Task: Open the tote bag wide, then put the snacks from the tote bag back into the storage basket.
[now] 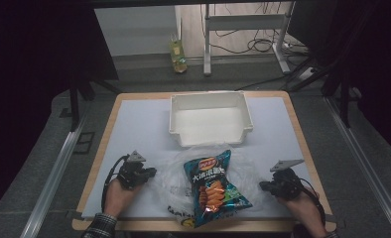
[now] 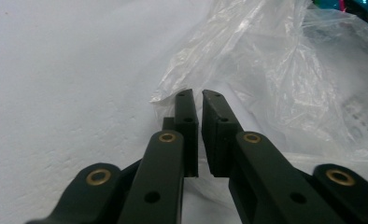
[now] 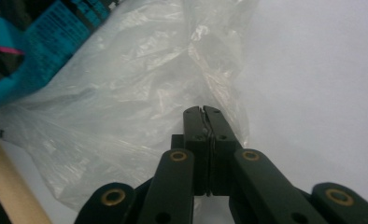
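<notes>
One clear plastic bag (image 1: 183, 171) lies spread on the counter (image 1: 134, 129) between the two claws, and one blue chip packet (image 1: 214, 186) rests on top of it, slanting from the bag's far middle toward the near edge.

The left claw (image 1: 151, 172) sits at the bag's left edge. In the left gripper view its two black jaws stand nearly together with a thin slit between them, and the crinkled edge of the bag (image 2: 247, 79) lies just ahead of and under the tips; no film can be made out between the pads, so this claw (image 2: 198, 95) reads as nearly clenched but grasping nothing.

The right claw (image 1: 264, 186) sits at the bag's right edge. In the right gripper view its jaws are pressed together, with a sliver of film pinched at the tips: it (image 3: 203, 110) is clenched on the bag (image 3: 126, 93). The packet (image 3: 37, 42) lies beyond, to the upper left of that claw.

One empty white bin (image 1: 211, 118) stands farther out, beyond the bag and between both claws.
</notes>
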Demonstrator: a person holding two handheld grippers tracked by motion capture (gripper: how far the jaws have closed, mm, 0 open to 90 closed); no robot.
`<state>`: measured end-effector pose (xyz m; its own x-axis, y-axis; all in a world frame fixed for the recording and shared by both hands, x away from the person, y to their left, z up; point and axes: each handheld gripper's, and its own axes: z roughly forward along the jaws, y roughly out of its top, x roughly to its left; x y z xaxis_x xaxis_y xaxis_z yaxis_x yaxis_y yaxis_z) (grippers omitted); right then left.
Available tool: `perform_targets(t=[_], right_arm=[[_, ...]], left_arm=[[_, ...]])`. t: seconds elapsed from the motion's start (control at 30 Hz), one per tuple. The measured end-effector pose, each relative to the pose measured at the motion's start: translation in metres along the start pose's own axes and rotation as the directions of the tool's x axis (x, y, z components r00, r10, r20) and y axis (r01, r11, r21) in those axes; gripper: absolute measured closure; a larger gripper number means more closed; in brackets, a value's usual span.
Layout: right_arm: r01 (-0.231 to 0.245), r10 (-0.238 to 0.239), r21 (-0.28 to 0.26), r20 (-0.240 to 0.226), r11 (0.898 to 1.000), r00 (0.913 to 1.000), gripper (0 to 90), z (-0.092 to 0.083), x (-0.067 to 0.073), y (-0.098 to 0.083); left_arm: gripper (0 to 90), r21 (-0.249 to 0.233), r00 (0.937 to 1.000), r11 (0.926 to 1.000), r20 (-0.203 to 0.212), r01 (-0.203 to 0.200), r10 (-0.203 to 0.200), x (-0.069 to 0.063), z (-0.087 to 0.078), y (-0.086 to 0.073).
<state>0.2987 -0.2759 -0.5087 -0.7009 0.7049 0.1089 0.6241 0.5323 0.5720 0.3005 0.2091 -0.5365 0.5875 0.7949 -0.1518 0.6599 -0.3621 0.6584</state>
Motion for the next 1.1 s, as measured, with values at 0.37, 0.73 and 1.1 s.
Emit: perform_targets(t=[0.37, 0.73, 1.1], right_arm=[[0.028, -0.029, -0.055, -0.011, 0.998, 0.9995, 73.2, -0.011, 0.011, 0.001], [0.042, -0.045, -0.066, -0.048, 0.997, 0.9978, 51.7, -0.023, 0.023, 0.004], [0.061, -0.069, -0.099, -0.080, 0.993, 0.9944, 30.1, -0.039, 0.039, 0.018]], left_arm=[[67.7, -0.101, 0.9995, 0.9945, 0.016, -0.026, 0.027, -0.010, -0.013, -0.002], [46.7, -0.180, 0.9966, 0.9808, 0.020, -0.075, 0.080, -0.031, -0.021, -0.005], [29.8, -0.225, 0.9925, 0.9689, 0.040, -0.103, 0.115, -0.047, -0.024, -0.007]])
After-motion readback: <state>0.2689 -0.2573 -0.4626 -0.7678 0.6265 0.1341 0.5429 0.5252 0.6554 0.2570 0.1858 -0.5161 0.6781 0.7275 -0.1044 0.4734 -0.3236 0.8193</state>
